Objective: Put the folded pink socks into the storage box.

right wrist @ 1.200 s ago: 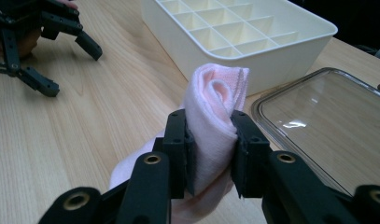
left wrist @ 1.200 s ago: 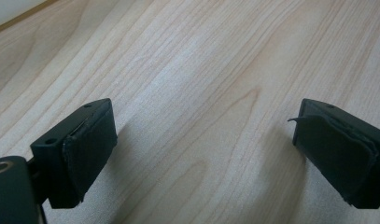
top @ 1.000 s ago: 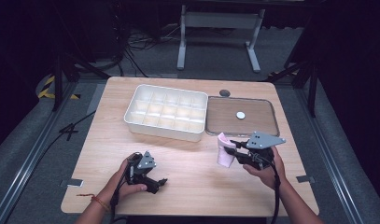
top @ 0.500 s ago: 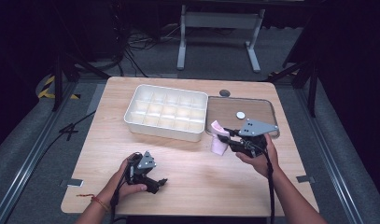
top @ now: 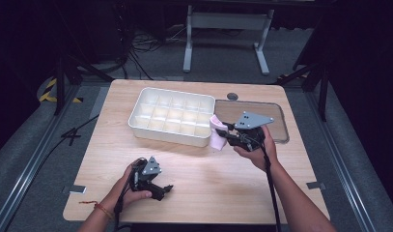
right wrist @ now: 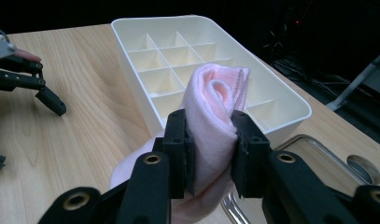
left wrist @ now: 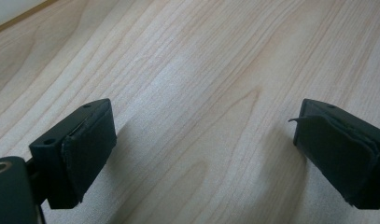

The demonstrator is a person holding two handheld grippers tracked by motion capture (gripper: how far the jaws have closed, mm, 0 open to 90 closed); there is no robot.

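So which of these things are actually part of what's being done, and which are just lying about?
In use:
- pink rolled cloth, clamped in the right gripper
- white divided tray, close beside the cloth

Lying about:
- clear lid, flat on the table
- left gripper, open, holding nothing, low over bare wood

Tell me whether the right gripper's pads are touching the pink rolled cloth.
Touching. The right gripper view shows the right gripper with both pads pressed into the pink rolled cloth, squeezing it between them.
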